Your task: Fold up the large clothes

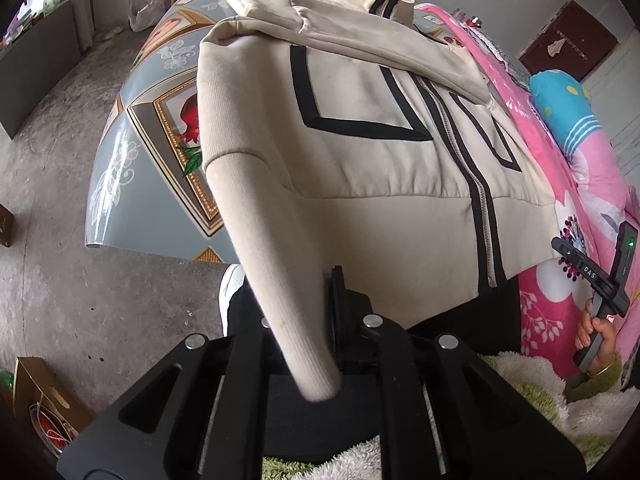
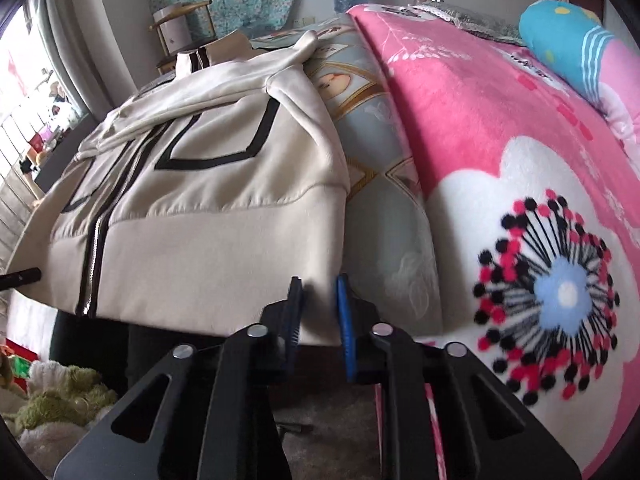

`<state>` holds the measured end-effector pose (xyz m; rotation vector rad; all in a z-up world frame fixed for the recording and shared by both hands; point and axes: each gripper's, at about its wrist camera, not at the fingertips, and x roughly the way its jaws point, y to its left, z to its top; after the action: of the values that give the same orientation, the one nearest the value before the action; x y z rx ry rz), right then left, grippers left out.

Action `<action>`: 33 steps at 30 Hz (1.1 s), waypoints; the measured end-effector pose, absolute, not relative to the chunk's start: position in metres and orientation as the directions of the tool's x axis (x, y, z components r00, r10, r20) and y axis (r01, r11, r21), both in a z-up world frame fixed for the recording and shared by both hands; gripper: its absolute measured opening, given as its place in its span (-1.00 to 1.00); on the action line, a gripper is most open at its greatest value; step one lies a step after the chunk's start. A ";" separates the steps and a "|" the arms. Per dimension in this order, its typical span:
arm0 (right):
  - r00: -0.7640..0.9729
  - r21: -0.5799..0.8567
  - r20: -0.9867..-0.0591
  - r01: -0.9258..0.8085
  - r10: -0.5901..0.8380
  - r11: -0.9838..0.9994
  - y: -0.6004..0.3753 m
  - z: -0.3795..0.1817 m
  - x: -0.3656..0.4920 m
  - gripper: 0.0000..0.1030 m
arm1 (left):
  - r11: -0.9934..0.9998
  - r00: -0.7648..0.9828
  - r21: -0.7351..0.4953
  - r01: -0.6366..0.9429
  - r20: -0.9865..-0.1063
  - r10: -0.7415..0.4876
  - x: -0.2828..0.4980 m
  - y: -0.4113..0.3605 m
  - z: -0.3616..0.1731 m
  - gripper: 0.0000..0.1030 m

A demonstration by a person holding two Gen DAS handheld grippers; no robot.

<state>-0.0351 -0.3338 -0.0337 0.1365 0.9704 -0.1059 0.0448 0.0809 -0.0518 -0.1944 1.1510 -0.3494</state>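
A cream zip jacket (image 1: 360, 92) with black stripes lies front up on the bed, its sleeves folded across the chest. Its ribbed hem hangs over the near bed edge. My left gripper (image 1: 310, 292) is shut on the hem's left corner (image 1: 280, 280), and the ribbed cloth runs down between its fingers, hiding one of them. In the right wrist view the jacket (image 2: 208, 184) fills the left half. My right gripper (image 2: 319, 284) is shut on the hem's right corner (image 2: 320, 312), pinched between the blue-padded fingers. A hand (image 1: 596, 332) holds that gripper's handle at the far right.
The bed has a grey-blue patterned sheet (image 1: 132, 152) and a pink flowered blanket (image 2: 500, 128) to the jacket's right, with a blue pillow (image 2: 560, 44) behind. Concrete floor (image 1: 60, 140) lies left of the bed, with a cardboard box (image 1: 36, 396) and a plastic bag (image 1: 144, 4).
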 end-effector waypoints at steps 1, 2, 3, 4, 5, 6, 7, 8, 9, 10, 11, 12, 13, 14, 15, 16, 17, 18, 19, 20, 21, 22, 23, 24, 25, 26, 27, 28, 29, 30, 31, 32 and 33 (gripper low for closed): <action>0.565 0.066 -0.824 0.149 -0.030 0.987 -0.332 -0.032 -0.036 -0.86 | 0.931 0.372 -0.315 0.183 -0.855 -0.362 0.042 0.080 -0.050 -0.82; 0.570 0.063 -0.821 0.148 -0.033 0.987 -0.330 -0.029 -0.036 -0.88 | 0.933 0.384 -0.302 0.197 -0.852 -0.356 0.040 0.078 -0.048 -0.85; 0.581 0.056 -0.813 0.144 -0.038 0.988 -0.328 -0.023 -0.036 -0.89 | 0.933 0.404 -0.290 0.212 -0.843 -0.354 0.037 0.076 -0.043 -0.87; 0.590 0.055 -0.806 0.139 -0.038 0.989 -0.326 -0.018 -0.036 -0.89 | 0.931 0.430 -0.282 0.232 -0.829 -0.358 0.034 0.075 -0.036 -0.88; 0.604 0.054 -0.796 0.129 -0.035 0.990 -0.324 -0.011 -0.036 -0.90 | 0.927 0.448 -0.283 0.246 -0.815 -0.367 0.033 0.074 -0.029 -0.89; 0.622 0.046 -0.782 0.120 -0.039 0.992 -0.321 -0.001 -0.034 -0.90 | 0.922 0.474 -0.286 0.262 -0.794 -0.381 0.033 0.075 -0.019 -0.90; 0.640 0.040 -0.767 0.110 -0.040 0.993 -0.319 0.009 -0.031 -0.90 | 0.919 0.499 -0.285 0.271 -0.775 -0.387 0.034 0.077 -0.010 -0.90; 0.659 0.034 -0.751 0.105 -0.044 0.994 -0.318 0.019 -0.028 -0.90 | 0.918 0.518 -0.282 0.278 -0.761 -0.391 0.037 0.078 -0.002 -0.90; 0.671 0.033 -0.741 0.101 -0.044 0.994 -0.319 0.025 -0.023 -0.90 | 0.917 0.528 -0.283 0.281 -0.752 -0.394 0.041 0.078 0.004 -0.90; 0.682 0.035 -0.730 0.097 -0.040 0.995 -0.319 0.032 -0.017 -0.90 | 0.916 0.540 -0.285 0.283 -0.742 -0.397 0.047 0.079 0.010 -0.90; 0.697 0.036 -0.716 0.095 -0.040 0.995 -0.321 0.039 -0.008 -0.90 | 0.916 0.547 -0.285 0.284 -0.736 -0.399 0.052 0.080 0.013 -0.90; 0.705 0.034 -0.708 0.094 -0.043 0.995 -0.322 0.043 0.001 -0.90 | 0.915 0.552 -0.286 0.285 -0.731 -0.401 0.060 0.080 0.016 -0.90; 0.712 0.028 -0.700 0.093 -0.047 0.995 -0.322 0.047 0.010 -0.90 | 0.915 0.556 -0.288 0.282 -0.728 -0.401 0.071 0.082 0.018 -0.90; 0.719 0.023 -0.693 0.094 -0.052 0.995 -0.322 0.050 0.022 -0.90 | 0.915 0.558 -0.291 0.279 -0.727 -0.401 0.081 0.082 0.020 -0.90; 0.722 0.021 -0.690 0.093 -0.053 0.995 -0.322 0.052 0.030 -0.90 | 0.915 0.560 -0.293 0.276 -0.725 -0.401 0.092 0.084 0.021 -0.90; 0.724 0.019 -0.688 0.091 -0.053 0.996 -0.322 0.053 0.041 -0.90 | 0.915 0.560 -0.296 0.274 -0.725 -0.402 0.102 0.085 0.022 -0.90; 0.725 0.018 -0.687 0.090 -0.053 0.996 -0.323 0.053 0.056 -0.90 | 0.915 0.557 -0.299 0.272 -0.726 -0.403 0.114 0.086 0.022 -0.90; 0.723 0.016 -0.689 0.091 -0.055 0.996 -0.322 0.052 0.067 -0.90 | 0.913 0.549 -0.311 0.264 -0.730 -0.407 0.131 0.088 0.020 -0.90; 0.720 0.016 -0.692 0.093 -0.056 0.996 -0.323 0.050 0.078 -0.90 | 0.910 0.543 -0.322 0.259 -0.731 -0.413 0.143 0.088 0.019 -0.90; 0.713 0.021 -0.699 0.096 -0.054 0.995 -0.325 0.047 0.093 -0.90 | 0.909 0.536 -0.331 0.254 -0.734 -0.417 0.153 0.088 0.017 -0.90; 0.707 0.025 -0.705 0.098 -0.052 0.995 -0.327 0.043 0.104 -0.90 | 0.907 0.524 -0.339 0.248 -0.741 -0.420 0.166 0.088 0.013 -0.90; 0.700 0.032 -0.713 0.101 -0.048 0.994 -0.329 0.038 0.115 -0.90 | 0.908 0.513 -0.343 0.241 -0.749 -0.419 0.178 0.089 0.008 -0.90; 0.690 0.041 -0.722 0.105 -0.043 0.994 -0.331 0.032 0.125 -0.90 | 0.908 0.498 -0.348 0.234 -0.759 -0.420 0.191 0.088 0.002 -0.89; 0.672 0.054 -0.740 0.112 -0.036 0.992 -0.335 0.022 0.141 -0.90 | 0.908 0.489 -0.352 0.229 -0.765 -0.419 0.198 0.087 -0.002 -0.87; 0.657 0.068 -0.753 0.121 -0.028 0.990 -0.339 0.013 0.150 -0.90 | 0.908 0.475 -0.359 0.217 -0.774 -0.419 0.206 0.088 -0.009 -0.83; 0.639 0.091 -0.769 0.126 -0.011 0.988 -0.342 0.004 0.160 -0.90 | 0.901 0.451 -0.385 0.200 -0.780 -0.433 0.216 0.091 -0.016 -0.82; 0.625 0.112 -0.780 0.133 0.004 0.985 -0.345 -0.004 0.167 -0.90 | 0.894 0.441 -0.406 0.189 -0.779 -0.447 0.219 0.093 -0.021 -0.82; 0.611 0.132 -0.791 0.144 0.017 0.981 -0.348 -0.012 0.174 -0.89 | 0.877 0.424 -0.451 0.166 -0.770 -0.476 0.225 0.099 -0.027 -0.80; 0.602 0.145 -0.798 0.150 0.026 0.978 -0.351 -0.018 0.179 -0.89 | 0.867 0.416 -0.475 0.151 -0.765 -0.492 0.228 0.103 -0.030 -0.77; 0.597 0.162 -0.802 0.158 0.036 0.974 -0.354 -0.023 0.183 -0.89 | 0.860 0.416 -0.494 0.127 -0.761 -0.499 0.231 0.110 -0.032 -0.73; 0.597 0.179 -0.801 0.166 0.046 0.970 -0.357 -0.025 0.186 -0.89 | 0.862 0.430 -0.495 0.107 -0.759 -0.489 0.232 0.116 -0.031 -0.60; 0.597 0.196 -0.800 0.171 0.057 0.966 -0.359 -0.026 0.188 -0.89 | 0.864 0.452 -0.496 0.089 -0.752 -0.479 0.232 0.125 -0.027 -0.45; 0.597 0.210 -0.800 0.175 0.066 0.962 -0.362 -0.026 0.189 -0.89 | 0.859 0.468 -0.505 0.079 -0.742 -0.479 0.231 0.132 -0.024 -0.39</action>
<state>0.1888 -0.3616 -0.0262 0.2799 0.9324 -0.0637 0.2310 0.1319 -0.0240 -0.4355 1.0340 -0.3556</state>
